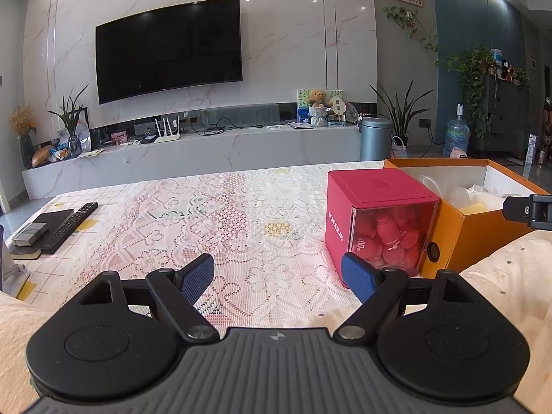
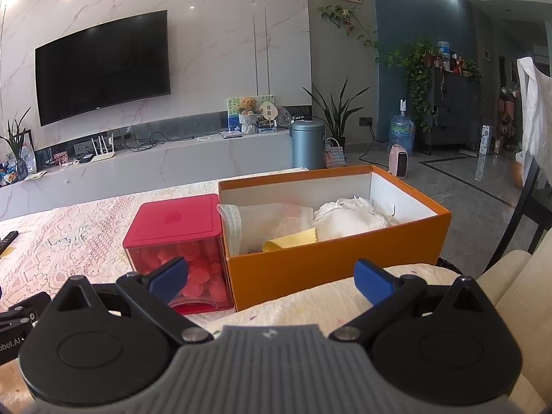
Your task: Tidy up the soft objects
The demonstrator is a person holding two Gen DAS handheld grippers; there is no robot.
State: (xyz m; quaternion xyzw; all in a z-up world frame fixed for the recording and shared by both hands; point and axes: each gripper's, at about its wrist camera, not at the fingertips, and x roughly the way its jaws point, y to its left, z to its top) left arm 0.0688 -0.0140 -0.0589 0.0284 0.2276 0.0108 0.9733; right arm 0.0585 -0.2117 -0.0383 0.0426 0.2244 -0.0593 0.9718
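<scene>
A table (image 1: 241, 207) covered with a lace-patterned cloth is seen in both wrist views, with a marble wall, a dark television (image 1: 169, 48) and a long low shelf behind it. An open orange box (image 2: 331, 262) is set at the table's right edge, near the front right corner. Soft white items (image 2: 348, 219) are held in its far half, a folded translucent bag (image 2: 269, 220) is laid in its left half, and a yellow cloth (image 2: 289, 241) is tucked against its near wall. A red box with a clear front (image 2: 179, 238) is placed just beside the orange box, touching its left wall, and pink soft pieces (image 1: 390, 238) are seen packed behind the clear panel. A cream quilted fabric (image 2: 310, 303) is draped across the near right corner, below the orange box's front wall. A black remote (image 1: 69, 227) and a small stack of flat items are laid at the table's left edge.

The left gripper (image 1: 277, 272) is held low over the near edge of the table, its blue-padded jaws spread wide with nothing between them. The right gripper (image 2: 272, 281) is held in front of the orange box, its jaws likewise spread apart and nothing is gripped.
</scene>
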